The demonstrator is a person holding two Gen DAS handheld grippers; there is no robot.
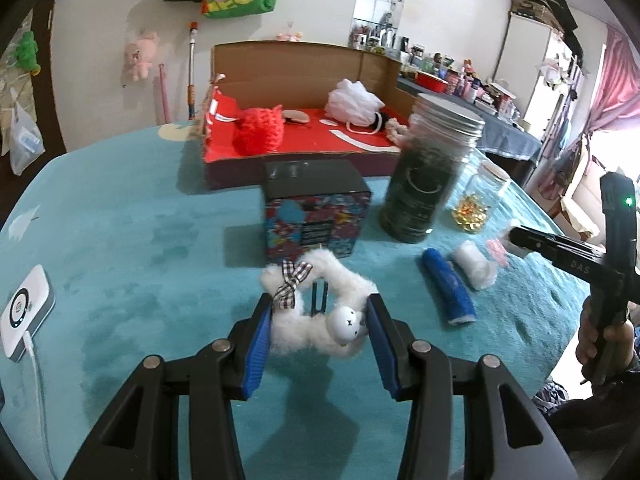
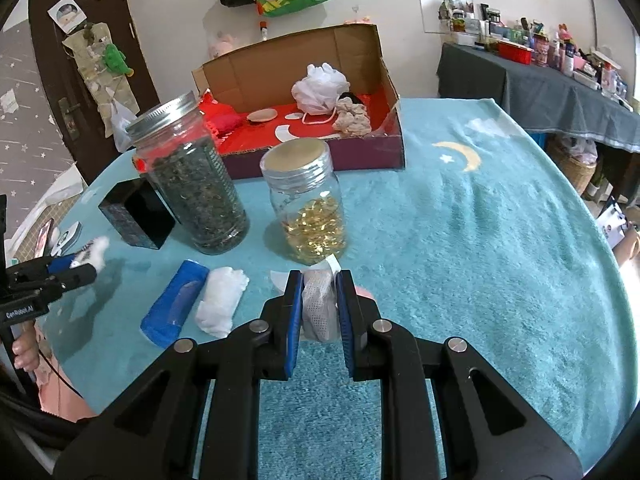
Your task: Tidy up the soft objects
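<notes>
Jaws clamp soft goods on both sides: the left gripper pinches a white fluffy plush toy with a checked bow at lower centre of its view, while the right gripper squeezes a whitish mesh pouch at lower centre of the other. Behind them, at upper centre, an open cardboard box with a red floor holds a white mesh bath puff, a red knitted piece and a beige fabric bundle. In front of it stand a tall jar of dark dried leaves and a smaller jar of golden capsules, both metal-lidded, beside a patterned black-topped box. A blue roll and a white cotton wad lie touching on the tabletop's teal fleece cover, printed with a moon. A cluttered side table lines the room's right wall.
</notes>
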